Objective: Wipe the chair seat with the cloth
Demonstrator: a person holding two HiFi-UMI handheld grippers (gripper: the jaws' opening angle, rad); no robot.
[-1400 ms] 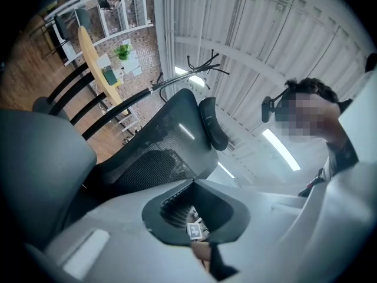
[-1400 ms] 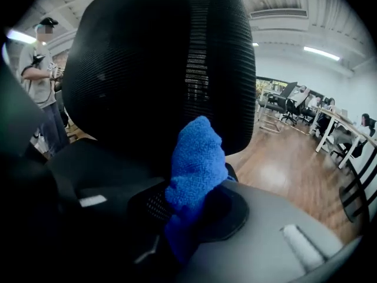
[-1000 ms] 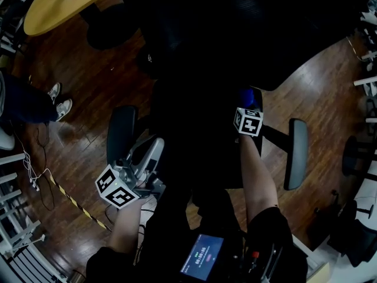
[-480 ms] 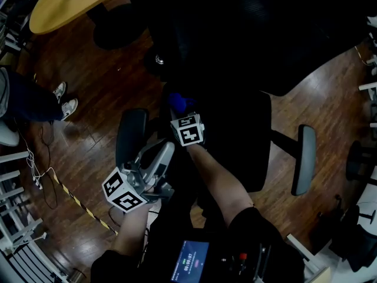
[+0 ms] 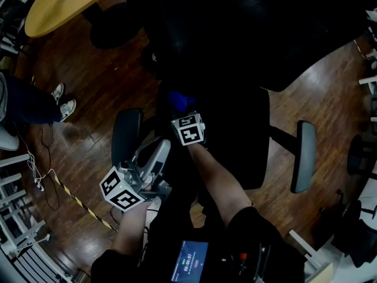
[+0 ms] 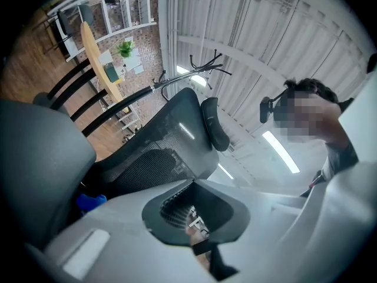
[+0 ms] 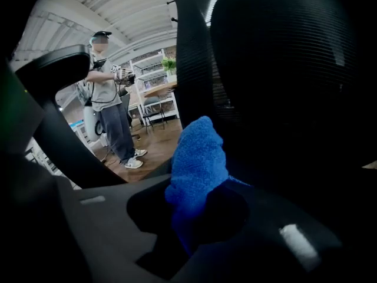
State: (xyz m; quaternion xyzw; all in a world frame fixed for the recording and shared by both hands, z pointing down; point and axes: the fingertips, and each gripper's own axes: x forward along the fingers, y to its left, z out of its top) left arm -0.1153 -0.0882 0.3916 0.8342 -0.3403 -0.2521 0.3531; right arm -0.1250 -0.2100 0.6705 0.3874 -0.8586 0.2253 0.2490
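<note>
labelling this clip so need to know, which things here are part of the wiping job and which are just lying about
In the job: blue cloth, chair seat, right hand-held gripper holding the cloth.
Just about: wooden table, floor cables, bystander's shoes.

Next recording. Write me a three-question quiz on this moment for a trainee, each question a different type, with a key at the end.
1. Multiple choice: what does the right tool clamp? A) a blue cloth B) a spray bottle C) nothing.
2. True or false: the left tool also holds a cloth.
3. Fill in: in the head view, the blue cloth sits nearer the armrest on the view's ____ side.
Key: 1 A; 2 false; 3 left.
</note>
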